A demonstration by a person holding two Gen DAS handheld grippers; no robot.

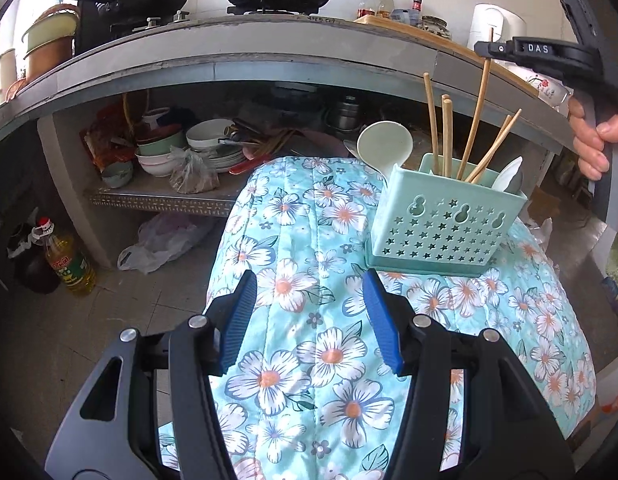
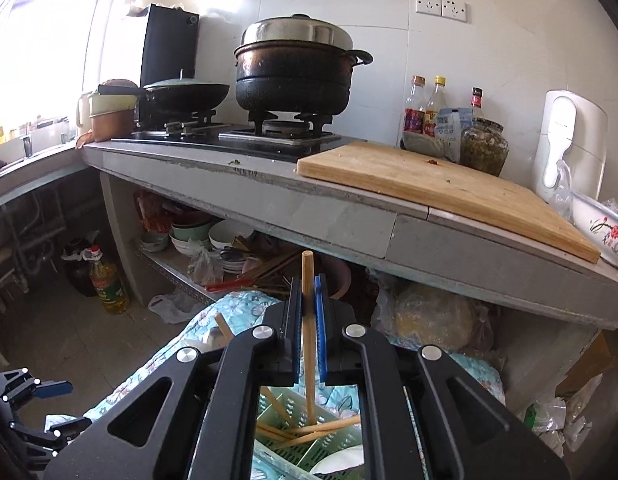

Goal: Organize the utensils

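Note:
A mint green perforated utensil caddy (image 1: 445, 220) stands on a floral quilted cloth (image 1: 301, 360). It holds several wooden chopsticks, a white rice paddle (image 1: 385, 144) and a white spoon (image 1: 509, 176). My left gripper (image 1: 309, 276) hovers open over the cloth, just left of the caddy, with nothing between its blue pads. My right gripper (image 2: 307, 284) is shut on one upright chopstick (image 2: 309, 340), whose lower end reaches into the caddy (image 2: 341, 440) below. In the left wrist view the right gripper (image 1: 485, 46) and this chopstick (image 1: 475, 120) show above the caddy, with a person's hand (image 1: 589, 140) on the handle.
A concrete counter (image 2: 269, 196) behind carries a gas stove with a black pot (image 2: 293, 80) and a wok (image 2: 181, 94), a wooden cutting board (image 2: 441, 192), bottles and a white jug (image 2: 569, 144). Bowls (image 1: 169, 152) crowd the shelf beneath. An oil bottle (image 1: 69, 260) and a plastic bag (image 1: 161, 240) lie on the floor.

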